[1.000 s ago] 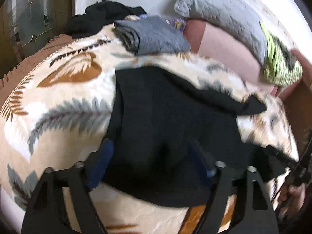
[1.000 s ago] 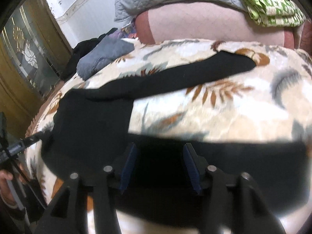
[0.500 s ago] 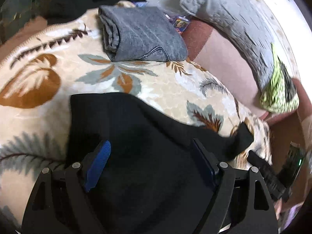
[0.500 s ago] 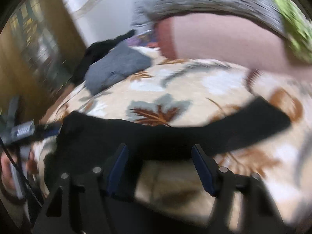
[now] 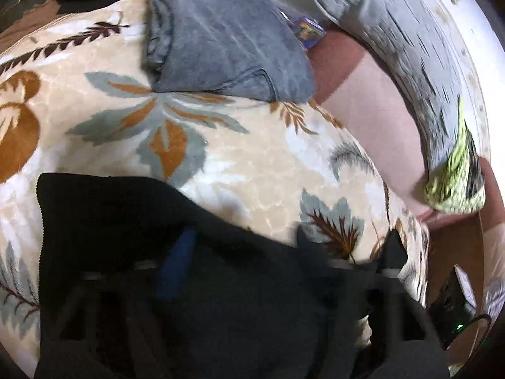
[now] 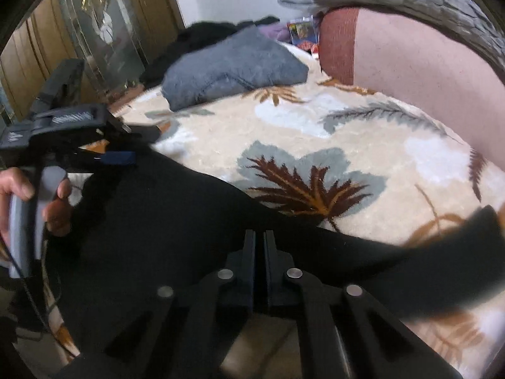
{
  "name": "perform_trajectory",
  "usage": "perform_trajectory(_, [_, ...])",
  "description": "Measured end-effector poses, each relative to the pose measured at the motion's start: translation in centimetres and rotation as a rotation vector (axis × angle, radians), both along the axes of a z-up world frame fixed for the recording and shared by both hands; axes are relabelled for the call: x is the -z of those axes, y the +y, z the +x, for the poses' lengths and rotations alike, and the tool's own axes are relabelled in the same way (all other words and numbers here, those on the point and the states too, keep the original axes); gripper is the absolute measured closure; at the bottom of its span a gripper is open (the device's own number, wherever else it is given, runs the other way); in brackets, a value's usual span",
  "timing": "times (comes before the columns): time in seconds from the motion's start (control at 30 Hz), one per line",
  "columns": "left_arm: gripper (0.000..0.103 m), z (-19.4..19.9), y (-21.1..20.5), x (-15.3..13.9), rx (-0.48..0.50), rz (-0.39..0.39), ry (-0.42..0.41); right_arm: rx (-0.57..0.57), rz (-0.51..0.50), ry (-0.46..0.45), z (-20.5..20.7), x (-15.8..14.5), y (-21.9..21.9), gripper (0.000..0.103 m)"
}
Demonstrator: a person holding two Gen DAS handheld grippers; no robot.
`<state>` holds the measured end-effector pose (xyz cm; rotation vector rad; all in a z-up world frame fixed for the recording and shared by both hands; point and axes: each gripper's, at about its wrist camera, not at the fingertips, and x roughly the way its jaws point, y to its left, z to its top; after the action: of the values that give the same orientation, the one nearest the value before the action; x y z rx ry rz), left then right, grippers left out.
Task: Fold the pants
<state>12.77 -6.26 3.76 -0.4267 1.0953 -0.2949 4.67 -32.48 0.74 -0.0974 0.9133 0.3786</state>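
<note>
Black pants [image 5: 132, 221] lie on the leaf-patterned blanket [image 5: 252, 158] and show in the right wrist view [image 6: 157, 221] too. My right gripper [image 6: 259, 240] is shut on the black pants at a fold edge, holding the cloth between its jaws. My left gripper [image 5: 249, 249] is blurred and dark against the black cloth; its blue pad [image 5: 180, 259] shows with a wide gap to the other finger. From the right wrist view the left gripper [image 6: 126, 145] sits at the far left, over the pants' edge, held by a hand.
Folded grey pants [image 5: 221, 41] lie at the back of the bed, with dark clothes [image 6: 205, 34] behind them. A grey quilt [image 5: 394, 31] and a pink pillow [image 6: 426, 72] lie to the right. A glass-panelled wooden door [image 6: 94, 31] stands at left.
My right gripper has closed on the pants' edge. Both grippers moved forward over the bed; the folded grey pants look nearer, and a pants leg now drapes across the right view.
</note>
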Motion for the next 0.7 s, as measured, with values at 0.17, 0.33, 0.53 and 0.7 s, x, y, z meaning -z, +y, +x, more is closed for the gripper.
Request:
perform_trajectory(0.17, [0.086, -2.2, 0.3, -1.7, 0.051, 0.0, -0.061, 0.003, 0.056, -0.066, -4.2, -3.1, -0.4, 0.103])
perform_trajectory(0.33, [0.091, -4.3, 1.0, -2.7, 0.049, -0.007, -0.089, -0.024, 0.073, -0.054, -6.4, -4.5, 0.5, 0.103])
perform_trajectory(0.53, [0.091, -6.9, 1.2, -2.8, 0.077, 0.012, -0.117, -0.01, -0.03, -0.167, -7.2, -5.6, 1.5, 0.051])
perform_trajectory(0.7, [0.091, -7.5, 1.4, -2.3, 0.073, 0.007, -0.119, -0.099, -0.089, -0.167, -3.6, -4.0, 3.9, 0.017])
